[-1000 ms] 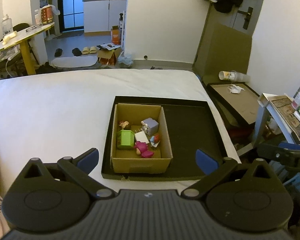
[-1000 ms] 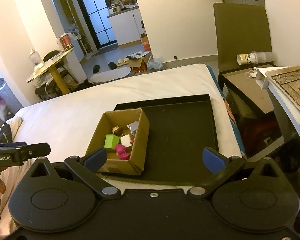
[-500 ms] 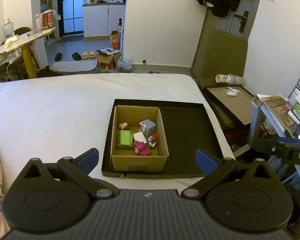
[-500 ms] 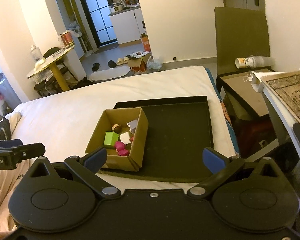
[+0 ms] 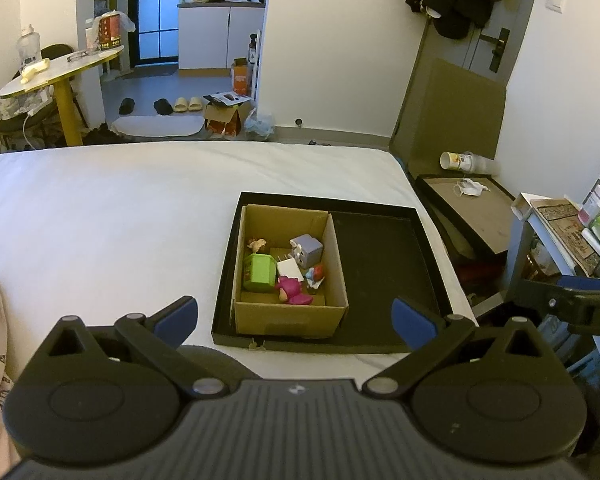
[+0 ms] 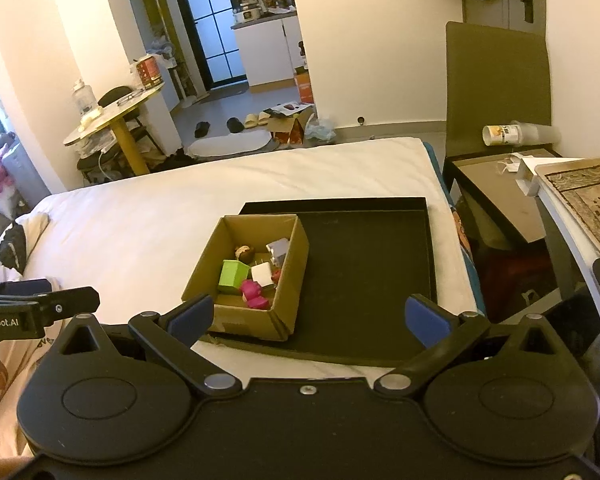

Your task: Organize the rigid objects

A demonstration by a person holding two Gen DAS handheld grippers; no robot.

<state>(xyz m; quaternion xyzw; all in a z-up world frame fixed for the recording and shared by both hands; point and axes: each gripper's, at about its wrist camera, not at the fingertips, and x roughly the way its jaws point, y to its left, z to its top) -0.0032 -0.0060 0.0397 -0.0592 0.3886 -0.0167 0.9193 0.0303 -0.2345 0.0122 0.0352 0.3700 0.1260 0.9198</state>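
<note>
Toys sit in one cardboard box, about six by my count: a green block, a grey cube, a white cube, a pink figure, a small tan figure and a red-and-blue piece; some overlap, so the count is loose; the box stands in the left half of one black tray, centre of the left wrist frame, and the tray's right half lies bare; the tray rests on a white bed near its right edge; one round table shows at upper left, one tipped cup at right, slippers on the floor beyond; nothing blocks the box from above; the left gripper hangs low in frame, fingers spread wide and empty, well short of the box; the right gripper likewise gapes apart, holding nothing, its left fingertip overlapping the box's near corner in view.
</note>
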